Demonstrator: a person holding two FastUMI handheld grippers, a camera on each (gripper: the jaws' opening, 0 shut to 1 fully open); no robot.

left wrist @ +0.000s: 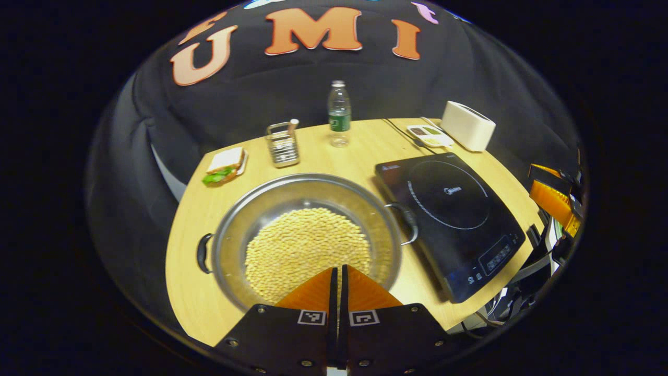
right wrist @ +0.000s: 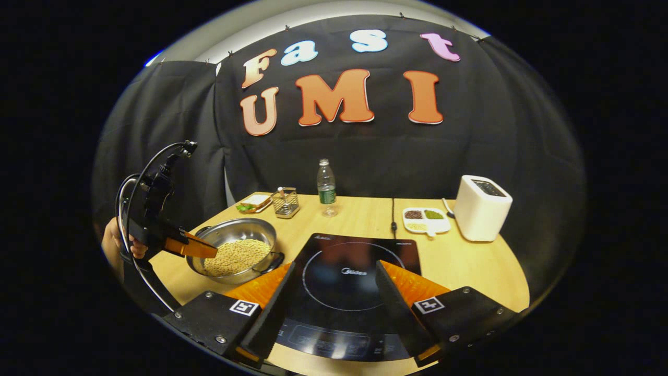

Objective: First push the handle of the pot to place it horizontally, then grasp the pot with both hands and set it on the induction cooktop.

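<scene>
The pot [left wrist: 305,237], a wide steel pan holding a layer of pale beans [left wrist: 308,250], is seen standing on the wooden worktop [left wrist: 365,151] just beside the induction cooktop [left wrist: 451,214], on that cooktop's left in the left gripper view. Its two loop handles lie roughly across that view: one [left wrist: 203,253] toward the worktop's left edge, the other [left wrist: 409,222] reaching to the cooktop's near corner, whether touching it cannot be told.

The left gripper [left wrist: 338,284] is held above the pot's near rim with its jaws drawn together to a narrow slit, nothing between them. The right gripper [right wrist: 334,284] is poised over the cooktop with its jaws spread wide and empty; in the right gripper view the left gripper [right wrist: 201,250] is seen at the pot's rim, carried by a hand [right wrist: 117,243].

The step in hand is judged to be the handle push — or its checking, since the handles already look close to level. A closed-jaw nudge is best applied low on a handle and slowly, so that the pot is turned and not slid into the cooktop. For the lift, each handle should be gripped squarely and both sides raised together, kept level — the loose beans would shift and spill if the pot were tipped.

A water bottle [left wrist: 339,115], a wire rack [left wrist: 282,144], a sandwich [left wrist: 226,166] and a white toaster [left wrist: 468,125] stand well apart at the back.
</scene>
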